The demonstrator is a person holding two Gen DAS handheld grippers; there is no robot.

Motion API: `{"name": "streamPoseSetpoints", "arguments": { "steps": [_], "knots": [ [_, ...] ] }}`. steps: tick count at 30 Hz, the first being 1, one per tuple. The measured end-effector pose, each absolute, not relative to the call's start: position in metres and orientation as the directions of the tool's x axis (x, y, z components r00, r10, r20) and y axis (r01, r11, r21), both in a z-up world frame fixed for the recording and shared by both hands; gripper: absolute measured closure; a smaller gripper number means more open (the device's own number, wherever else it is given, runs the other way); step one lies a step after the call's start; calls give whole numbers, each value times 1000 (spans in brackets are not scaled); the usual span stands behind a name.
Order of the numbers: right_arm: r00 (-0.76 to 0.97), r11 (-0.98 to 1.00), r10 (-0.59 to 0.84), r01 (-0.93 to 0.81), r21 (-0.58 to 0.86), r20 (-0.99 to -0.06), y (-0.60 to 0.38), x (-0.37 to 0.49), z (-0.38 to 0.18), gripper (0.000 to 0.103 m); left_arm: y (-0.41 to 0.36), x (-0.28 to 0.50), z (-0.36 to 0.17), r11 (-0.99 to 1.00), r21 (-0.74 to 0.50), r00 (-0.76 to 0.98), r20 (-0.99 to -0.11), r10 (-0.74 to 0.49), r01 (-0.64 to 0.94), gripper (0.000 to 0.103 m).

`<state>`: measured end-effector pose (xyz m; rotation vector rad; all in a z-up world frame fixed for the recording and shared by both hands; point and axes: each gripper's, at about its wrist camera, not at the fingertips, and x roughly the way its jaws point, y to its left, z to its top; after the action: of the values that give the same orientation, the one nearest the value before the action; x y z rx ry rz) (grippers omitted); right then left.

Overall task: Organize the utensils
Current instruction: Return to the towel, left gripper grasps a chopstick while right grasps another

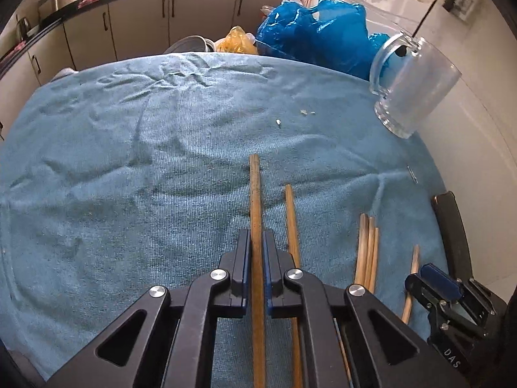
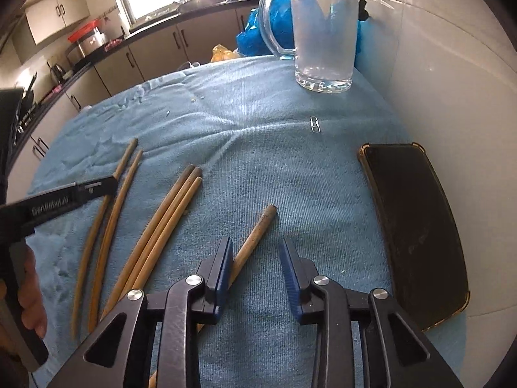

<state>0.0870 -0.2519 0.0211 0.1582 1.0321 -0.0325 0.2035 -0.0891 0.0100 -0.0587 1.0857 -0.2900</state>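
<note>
Several wooden chopsticks lie on a blue towel (image 1: pixel 129 161). My left gripper (image 1: pixel 257 242) is shut on one chopstick (image 1: pixel 255 194), which runs straight out between its pads. A second chopstick (image 1: pixel 290 220) lies just to its right, and a bundle of three (image 1: pixel 366 252) lies further right. In the right wrist view my right gripper (image 2: pixel 256 247) stands open over a single chopstick (image 2: pixel 258 226). That stick rests against the left pad (image 2: pixel 226 265), and the right pad is well apart from it. The left gripper (image 2: pixel 97 187) shows at the left edge. A glass mug (image 2: pixel 323 38) stands upright at the far side.
A black phone (image 2: pixel 416 226) lies on the towel to the right, by the white wall. A paperclip (image 2: pixel 315 124) lies in front of the mug. Blue plastic bags (image 1: pixel 310 32) sit beyond the towel's far edge. A hand (image 2: pixel 29 291) holds the left gripper.
</note>
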Motion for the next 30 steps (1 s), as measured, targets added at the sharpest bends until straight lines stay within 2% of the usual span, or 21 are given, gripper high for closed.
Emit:
{"name": "streamPoseSetpoints", "arguments": {
  "steps": [1, 2, 3, 9, 16, 20, 24, 30],
  "knots": [
    [508, 989, 43, 102, 110, -860, -251, 90, 20, 70, -88, 200, 10, 962, -190, 434, -862, -260, 199, 96],
    [501, 990, 35, 103, 100, -865, -250, 92, 21, 74, -87, 197, 10, 962, -189, 436, -862, -258, 195, 96],
    [499, 990, 26, 107, 92, -866, -250, 92, 20, 86, -85, 193, 9, 963, -189, 435, -863, -257, 194, 96],
    [498, 985, 65, 108, 136, -865, -253, 73, 21, 92, -62, 148, 10, 956, -230, 377, -882, -283, 180, 96],
    [443, 979, 142, 70, 193, -885, -254, 36, 22, 91, -47, 112, 16, 935, -285, 293, -894, -340, 212, 96],
    [416, 968, 171, 99, 232, -893, -259, 33, 21, 90, -46, 121, 22, 939, -276, 324, -886, -331, 203, 85],
    [391, 974, 149, 100, 202, -908, -253, 41, 22, 82, -55, 138, 15, 940, -288, 316, -888, -335, 185, 85],
    [342, 992, 72, 76, 104, -937, -241, 63, 22, 81, -69, 158, 10, 945, -265, 299, -901, -314, 194, 85]
  ]
}}
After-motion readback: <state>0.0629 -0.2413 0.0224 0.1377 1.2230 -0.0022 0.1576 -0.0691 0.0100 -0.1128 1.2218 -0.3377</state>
